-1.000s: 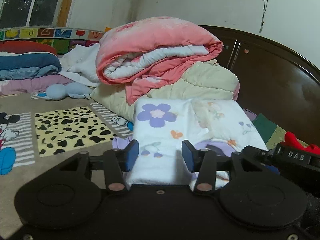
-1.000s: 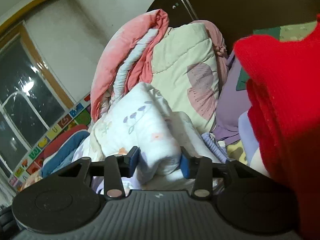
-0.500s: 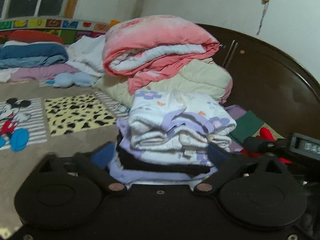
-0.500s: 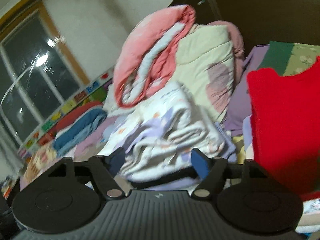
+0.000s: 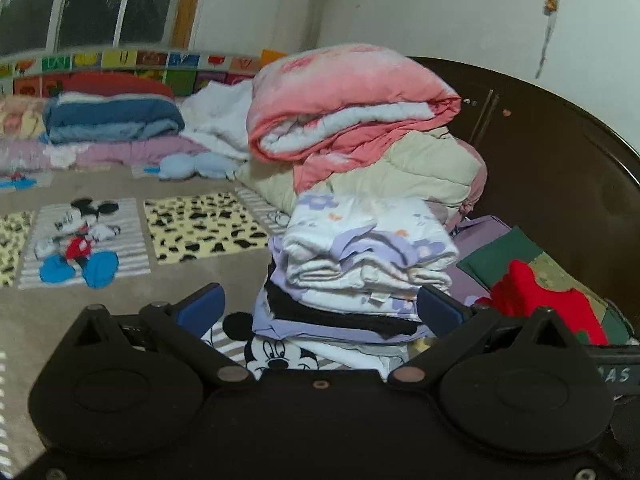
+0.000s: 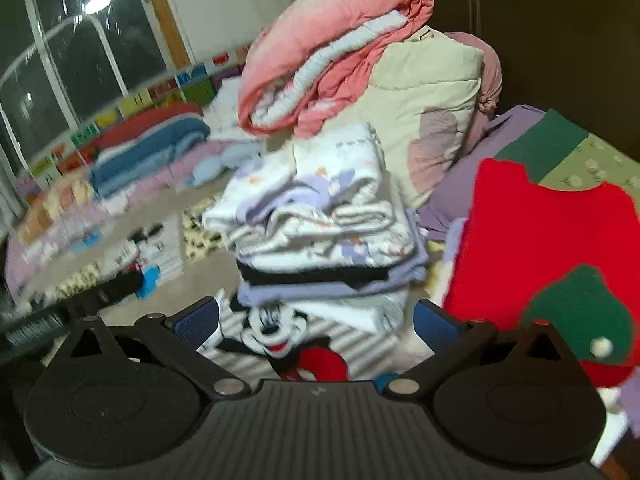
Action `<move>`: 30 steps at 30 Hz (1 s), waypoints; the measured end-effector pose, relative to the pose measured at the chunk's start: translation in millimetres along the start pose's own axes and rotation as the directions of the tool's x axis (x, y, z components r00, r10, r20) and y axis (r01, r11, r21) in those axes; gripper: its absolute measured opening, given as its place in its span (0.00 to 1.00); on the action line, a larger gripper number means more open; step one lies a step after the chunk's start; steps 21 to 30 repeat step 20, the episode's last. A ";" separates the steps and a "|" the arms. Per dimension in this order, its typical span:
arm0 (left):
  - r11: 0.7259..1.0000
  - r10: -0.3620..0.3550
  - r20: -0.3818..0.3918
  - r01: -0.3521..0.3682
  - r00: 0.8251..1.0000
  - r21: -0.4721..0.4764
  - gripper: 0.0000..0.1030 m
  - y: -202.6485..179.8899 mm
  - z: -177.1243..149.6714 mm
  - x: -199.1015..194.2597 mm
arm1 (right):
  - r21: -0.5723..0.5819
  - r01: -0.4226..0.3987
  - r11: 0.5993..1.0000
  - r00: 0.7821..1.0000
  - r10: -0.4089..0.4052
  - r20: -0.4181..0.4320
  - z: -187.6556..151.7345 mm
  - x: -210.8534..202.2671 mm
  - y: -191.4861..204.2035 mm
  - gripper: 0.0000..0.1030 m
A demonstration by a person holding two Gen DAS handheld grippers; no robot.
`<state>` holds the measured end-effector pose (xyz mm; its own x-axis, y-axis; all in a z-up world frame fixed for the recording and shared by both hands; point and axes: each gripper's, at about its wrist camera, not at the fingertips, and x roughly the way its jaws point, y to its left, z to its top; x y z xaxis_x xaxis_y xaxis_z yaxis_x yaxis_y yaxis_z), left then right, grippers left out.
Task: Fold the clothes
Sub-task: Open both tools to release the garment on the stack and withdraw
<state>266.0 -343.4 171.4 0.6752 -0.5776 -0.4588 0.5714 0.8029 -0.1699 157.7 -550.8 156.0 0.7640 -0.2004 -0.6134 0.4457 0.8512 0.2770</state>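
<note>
A folded white garment with purple flowers (image 5: 368,240) (image 6: 316,200) tops a stack of folded clothes (image 5: 340,320) with lavender and black layers, resting on the Mickey Mouse bedsheet (image 5: 80,240). My left gripper (image 5: 320,308) is wide open just in front of the stack, its blue pads (image 5: 204,306) clear of the cloth. My right gripper (image 6: 317,318) is also back from the stack, its jaws opening, with nothing pressed between them. A red garment with a green patch (image 6: 552,232) (image 5: 548,304) lies spread to the right of the stack.
Behind the stack a rolled pink quilt (image 5: 344,100) sits on a cream quilt (image 5: 400,168). A dark wooden headboard (image 5: 560,160) stands at the right. Folded blue and pink bedding (image 5: 112,120) lines the window side, with a pale blue soft toy (image 5: 192,168).
Both grippers opened and let go of the floral garment, then pulled back and up from it. The garment now rests on top of the stack.
</note>
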 end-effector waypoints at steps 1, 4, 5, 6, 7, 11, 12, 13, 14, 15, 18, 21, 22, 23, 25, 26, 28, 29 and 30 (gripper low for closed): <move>1.000 0.016 0.002 -0.016 1.000 0.024 1.00 -5.4 2.1 -4.1 | -0.009 0.002 1.000 1.000 -0.002 -0.002 -1.1 -3.6 2.0 1.00; 0.995 0.059 0.004 -0.059 0.998 0.081 1.00 -18.0 7.8 -14.7 | -0.021 0.006 1.000 1.000 -0.006 0.005 -1.7 -17.5 6.4 1.00; 0.994 0.066 -0.001 -0.066 0.998 0.090 1.00 -21.3 9.1 -17.7 | -0.026 0.010 1.000 1.000 -0.010 0.015 -1.2 -23.1 7.4 1.00; 0.993 0.071 -0.003 -0.070 0.997 0.095 1.00 -23.8 9.7 -20.3 | -0.033 0.013 0.999 1.000 -0.012 0.024 -0.5 -28.6 8.4 1.00; 0.992 0.073 -0.006 -0.072 0.997 0.099 1.00 -26.3 10.0 -23.0 | -0.041 0.014 0.999 0.999 -0.013 0.030 0.7 -33.1 9.2 1.00; 0.987 0.098 -0.009 -0.096 0.995 0.126 1.00 -34.6 6.7 -30.1 | -0.061 0.031 0.998 0.998 -0.027 0.055 3.1 -48.4 10.6 1.00; 0.986 0.106 -0.009 -0.104 0.994 0.134 1.00 -36.4 5.7 -31.5 | -0.059 0.031 0.998 0.998 -0.028 0.057 3.2 -51.2 10.3 1.00; 0.985 0.110 -0.011 -0.108 0.994 0.138 1.00 -37.8 4.8 -32.4 | -0.059 0.032 0.998 0.998 -0.029 0.059 2.9 -53.7 10.2 1.00; 0.984 0.113 -0.010 -0.111 0.993 0.141 1.00 -39.0 3.9 -33.6 | -0.061 0.033 0.998 0.998 -0.030 0.060 2.2 -55.9 10.2 1.00; 0.983 0.120 -0.008 -0.118 0.993 0.143 1.00 -39.6 3.1 -35.1 | -0.062 0.034 0.997 0.998 -0.031 0.062 1.5 -58.1 10.2 1.00; 0.981 0.123 0.002 -0.122 0.992 0.149 1.00 -42.2 -0.1 -40.2 | -0.072 0.037 0.997 0.997 -0.032 0.063 -0.7 -63.4 11.3 1.00; 0.979 0.130 0.017 -0.131 0.991 0.157 1.00 -44.4 -2.2 -44.4 | -0.083 0.040 0.996 0.997 -0.035 0.065 -2.2 -66.0 13.6 1.00; 0.979 0.130 0.017 -0.131 0.991 0.157 1.00 -44.4 -2.2 -44.4 | -0.083 0.040 0.996 0.997 -0.035 0.065 -2.2 -66.0 13.6 1.00; 0.979 0.130 0.017 -0.131 0.991 0.157 1.00 -44.4 -2.2 -44.4 | -0.083 0.040 0.996 0.997 -0.035 0.065 -2.2 -66.0 13.6 1.00; 0.979 0.130 0.017 -0.131 0.991 0.157 1.00 -44.4 -2.2 -44.4 | -0.083 0.040 0.996 0.997 -0.035 0.065 -2.2 -66.0 13.6 1.00; 0.979 0.130 0.017 -0.131 0.991 0.157 1.00 -44.4 -2.2 -44.4 | -0.083 0.040 0.996 0.997 -0.035 0.065 -2.2 -66.0 13.6 1.00; 0.979 0.130 0.017 -0.131 0.991 0.157 1.00 -44.4 -2.2 -44.4 | -0.083 0.040 0.996 0.997 -0.035 0.065 -2.2 -66.0 13.6 1.00; 0.979 0.130 0.017 -0.131 0.991 0.157 1.00 -44.4 -2.2 -44.4 | -0.083 0.040 0.996 0.997 -0.035 0.065 -2.2 -66.0 13.6 1.00; 0.979 0.130 0.017 -0.131 0.991 0.157 1.00 -44.4 -2.2 -44.4 | -0.083 0.040 0.996 0.997 -0.035 0.065 -2.2 -66.0 13.6 1.00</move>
